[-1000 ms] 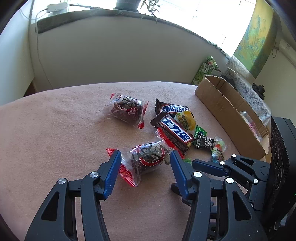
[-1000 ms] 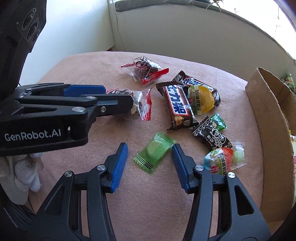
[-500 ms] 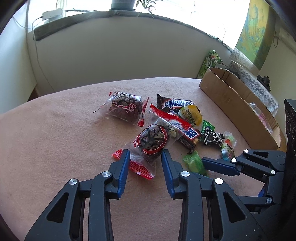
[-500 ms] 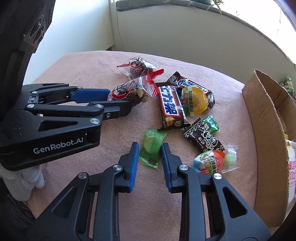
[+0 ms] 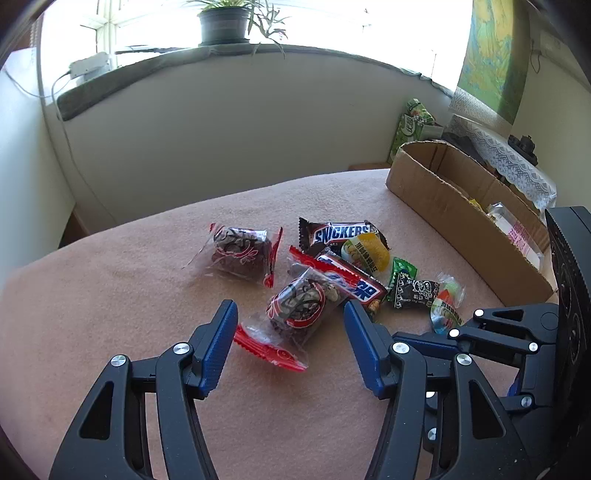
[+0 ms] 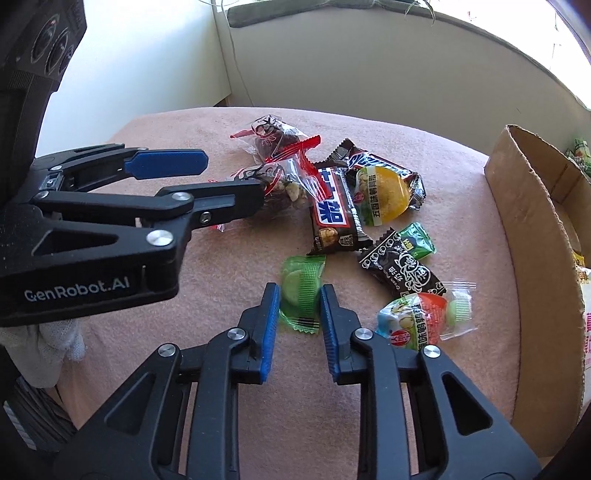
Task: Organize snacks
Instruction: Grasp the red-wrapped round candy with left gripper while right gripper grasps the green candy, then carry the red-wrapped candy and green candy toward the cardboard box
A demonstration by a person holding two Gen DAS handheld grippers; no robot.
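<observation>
A pile of wrapped snacks lies on the pink cloth. My left gripper (image 5: 290, 332) is open, its blue pads on either side of a clear red-edged nut packet (image 5: 295, 314) that rests partly on a Snickers bar (image 5: 351, 284). My right gripper (image 6: 297, 315) is shut on a green wrapped candy (image 6: 301, 295), just above the cloth. A second nut packet (image 5: 240, 253), another Snickers (image 5: 340, 232), a yellow snack (image 6: 384, 194), a black candy (image 6: 402, 271) and a multicoloured jelly (image 6: 421, 319) lie around.
An open cardboard box (image 5: 461, 218) with some packets inside stands at the right edge of the table (image 5: 92, 295); it also shows in the right wrist view (image 6: 535, 258). A wall and windowsill with a potted plant (image 5: 225, 22) lie behind.
My left gripper lifted the nut packet toward the pile, then opened and let it go onto the Snickers bar. My right gripper closed on the green candy.
</observation>
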